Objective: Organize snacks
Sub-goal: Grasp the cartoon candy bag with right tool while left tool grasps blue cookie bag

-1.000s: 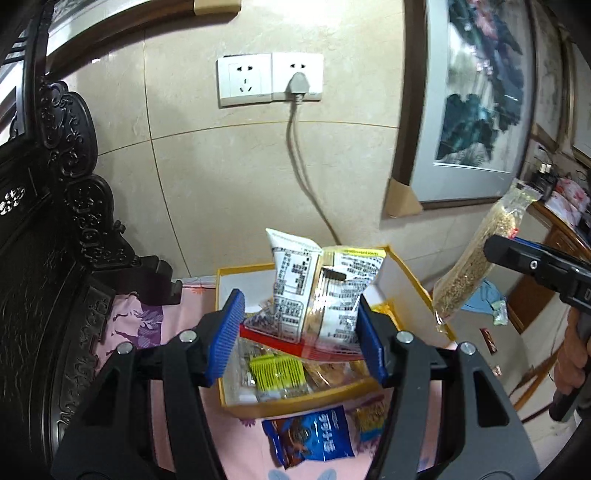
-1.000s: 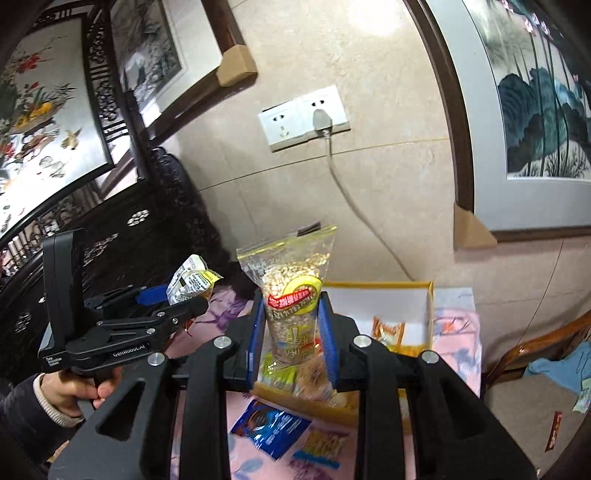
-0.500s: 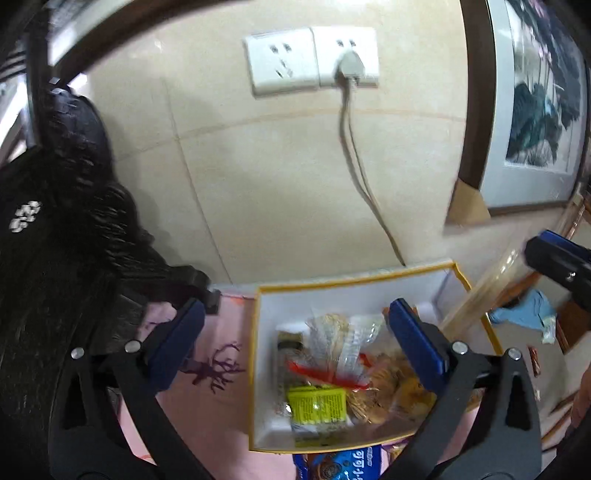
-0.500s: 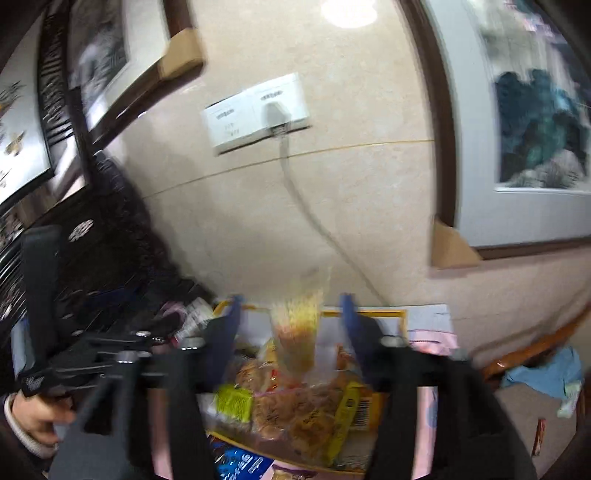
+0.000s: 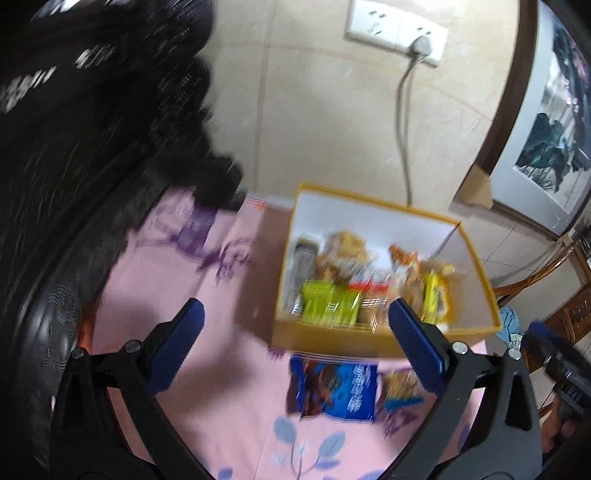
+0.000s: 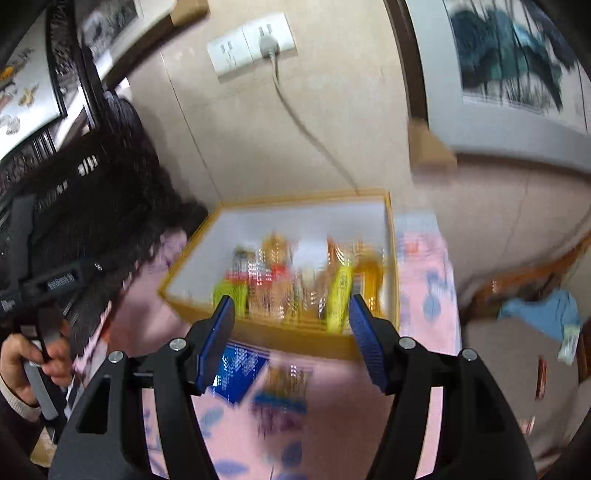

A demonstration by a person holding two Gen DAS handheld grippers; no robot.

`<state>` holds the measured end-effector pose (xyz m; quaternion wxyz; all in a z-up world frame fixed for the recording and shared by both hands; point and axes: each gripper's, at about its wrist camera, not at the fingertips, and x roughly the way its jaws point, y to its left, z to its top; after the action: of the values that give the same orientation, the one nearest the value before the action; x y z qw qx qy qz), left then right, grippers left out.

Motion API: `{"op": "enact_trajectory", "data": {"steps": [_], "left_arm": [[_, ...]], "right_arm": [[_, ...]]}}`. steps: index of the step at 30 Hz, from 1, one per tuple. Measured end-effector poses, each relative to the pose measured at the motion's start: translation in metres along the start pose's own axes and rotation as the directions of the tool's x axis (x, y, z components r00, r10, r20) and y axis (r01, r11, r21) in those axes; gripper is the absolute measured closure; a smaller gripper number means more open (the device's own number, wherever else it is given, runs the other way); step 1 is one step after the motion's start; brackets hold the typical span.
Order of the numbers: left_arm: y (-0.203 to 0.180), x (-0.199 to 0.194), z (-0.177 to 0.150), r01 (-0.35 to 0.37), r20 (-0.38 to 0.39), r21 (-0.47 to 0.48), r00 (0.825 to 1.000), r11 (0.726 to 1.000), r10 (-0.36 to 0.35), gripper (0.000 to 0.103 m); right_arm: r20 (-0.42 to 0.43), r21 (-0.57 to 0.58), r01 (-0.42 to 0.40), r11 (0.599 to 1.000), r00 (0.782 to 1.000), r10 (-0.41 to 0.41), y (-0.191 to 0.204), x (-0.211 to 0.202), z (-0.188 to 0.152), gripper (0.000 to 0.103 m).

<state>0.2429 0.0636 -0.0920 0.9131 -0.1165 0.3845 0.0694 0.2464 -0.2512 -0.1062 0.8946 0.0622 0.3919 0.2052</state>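
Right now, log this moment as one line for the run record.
left gripper: open, empty | right gripper: open, empty | yellow box: holds snacks | blue packet: on pink cloth, outside box

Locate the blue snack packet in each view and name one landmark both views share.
Left wrist: blue packet lies low centre on the pink cloth, just in front of the yellow box.
Right wrist: blue packet lies lower left of centre, partly behind the gripper's left finger.
Shared landmark: wall socket.
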Motion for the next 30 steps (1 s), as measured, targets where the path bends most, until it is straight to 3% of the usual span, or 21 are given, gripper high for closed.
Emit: {"op": "enact_trajectory", "data": {"steps": [4,6,11,18,30], "left_arm": [[0.018,-0.003,-0.036,-0.011,-0.052,-0.041,0.999,0.999,0.009,0.002],[0.024,-0.004,-0.056,-0.019,-0.097,-0.031,0.995,0.999,0.016,0.002],[0.026,-0.014,-0.091,-0.019,-0.151,0.0,0.988,1.0,0.018,0.002],[0.025,-0.025,-0.118,-0.001,-0.195,0.009,0.981,1.0,0.003,0.002],[0.046,-0.027,-0.121,-0.035,-0.214,-0.037,0.976,0.999,0.026,0.002]], "right_arm": [[-0.144,0.096,0.041,0.995,0.989,-0.027,-0.006,0.021,-0.041,0.038],[-0.234,0.147,0.079,0.986,0.971,-0.043,-0.006,0.037,-0.058,0.038],[-0.352,0.169,0.174,0.97,0.93,-0.106,0.005,0.07,-0.074,0.036],[-0.354,0.12,0.163,0.979,0.929,-0.111,0.022,0.111,-0.058,0.035],[-0.421,0.036,0.204,0.978,0.891,-0.171,0.027,0.163,-0.055,0.035]]}}
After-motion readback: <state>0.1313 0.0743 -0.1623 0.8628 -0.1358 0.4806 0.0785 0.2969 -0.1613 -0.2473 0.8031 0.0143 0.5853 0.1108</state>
